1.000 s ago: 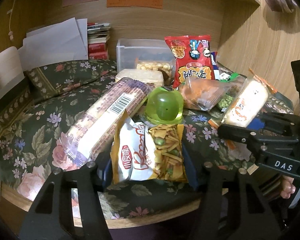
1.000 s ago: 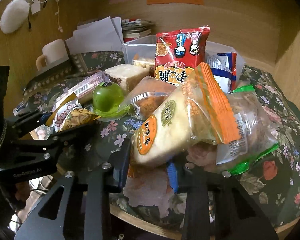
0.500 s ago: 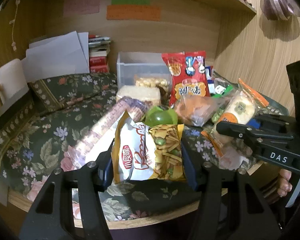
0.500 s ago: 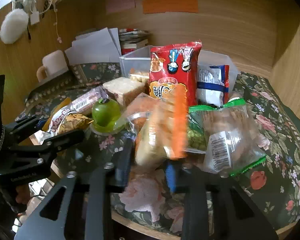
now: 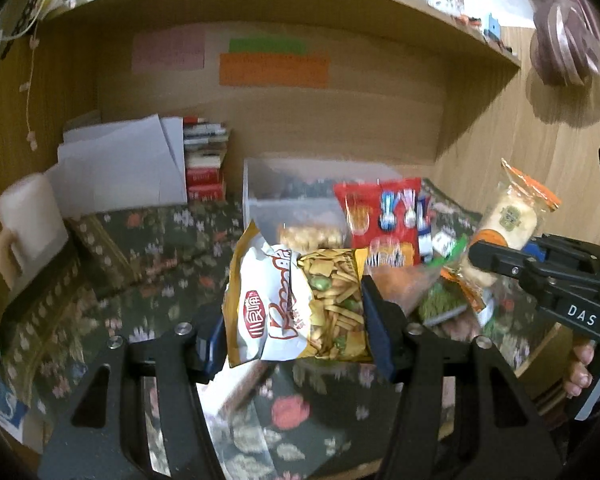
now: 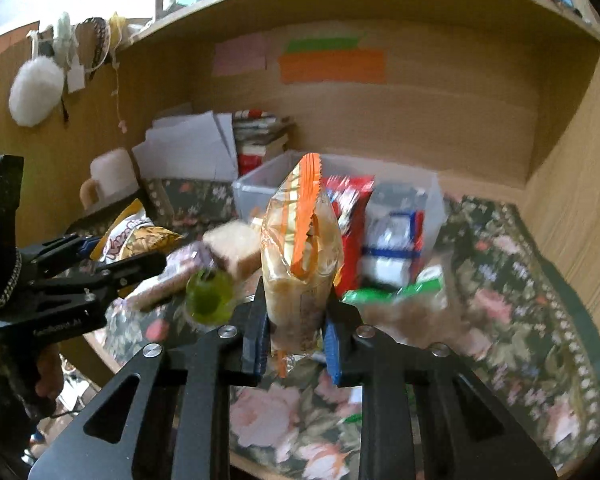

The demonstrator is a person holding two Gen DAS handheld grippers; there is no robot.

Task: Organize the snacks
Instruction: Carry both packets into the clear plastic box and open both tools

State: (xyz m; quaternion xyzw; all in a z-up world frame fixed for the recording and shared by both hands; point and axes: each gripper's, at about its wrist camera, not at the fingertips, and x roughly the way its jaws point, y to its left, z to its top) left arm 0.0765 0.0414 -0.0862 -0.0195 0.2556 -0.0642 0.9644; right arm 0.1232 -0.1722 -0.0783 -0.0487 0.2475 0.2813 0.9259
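Black plastic fingers of the left gripper (image 5: 294, 326) clamp a crinkly yellow-and-white snack bag (image 5: 296, 300), lifted above the floral cloth (image 5: 148, 280); the right gripper (image 6: 296, 330) pinches a clear, orange-trimmed cake packet (image 6: 302, 248) upright. At twelve o'clock beyond both stands a translucent plastic bin (image 6: 256, 190) against the wooden alcove wall (image 6: 440, 120). Motion blur smears the loose snacks at three o'clock, and a round green jelly cup (image 6: 210, 296) at nine.
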